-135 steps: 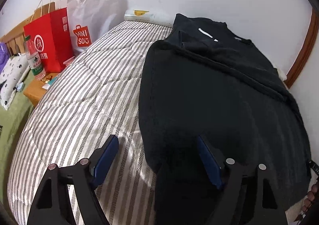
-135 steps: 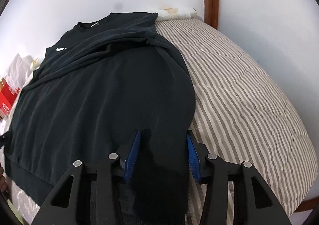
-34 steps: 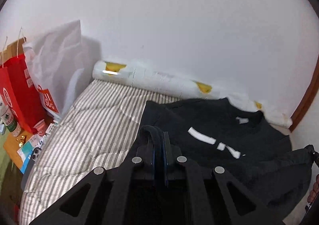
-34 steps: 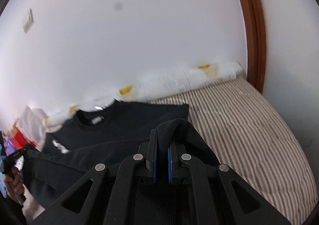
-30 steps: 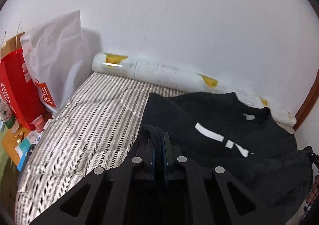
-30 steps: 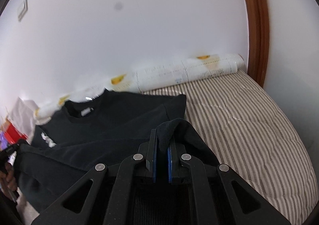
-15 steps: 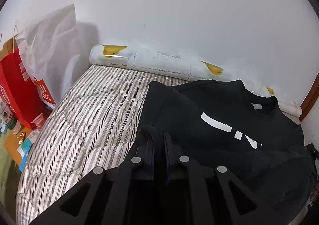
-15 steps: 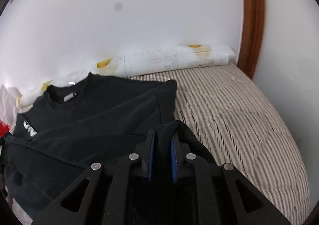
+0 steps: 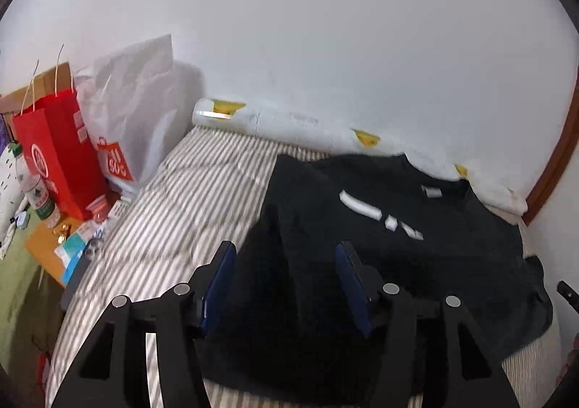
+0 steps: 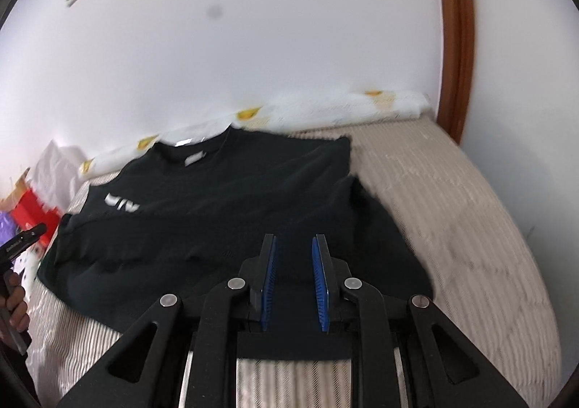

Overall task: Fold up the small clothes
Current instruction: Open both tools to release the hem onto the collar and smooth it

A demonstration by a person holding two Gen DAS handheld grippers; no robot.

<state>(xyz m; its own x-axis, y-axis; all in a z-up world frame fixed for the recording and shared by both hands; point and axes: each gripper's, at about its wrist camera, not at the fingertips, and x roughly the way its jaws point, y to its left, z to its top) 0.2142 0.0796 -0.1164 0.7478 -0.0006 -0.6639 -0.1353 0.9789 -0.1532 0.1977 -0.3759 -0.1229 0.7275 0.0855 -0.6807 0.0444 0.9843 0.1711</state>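
Lying half-folded on the striped bed (image 9: 202,198), the black cotton sweatshirt (image 9: 380,245) now rests free: both the left tongs (image 9: 286,281) and right tongs (image 10: 294,276), clamped on its hem moments ago, gape open, so this fold looks finished.

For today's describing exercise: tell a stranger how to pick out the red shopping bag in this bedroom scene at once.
Start at the striped bed against the white wall, then look past its left edge to the low wooden side table. The red paper bag stands upright there, beside a crumpled white bag. Its solid red colour, white circular logo and thin string handles set it apart.
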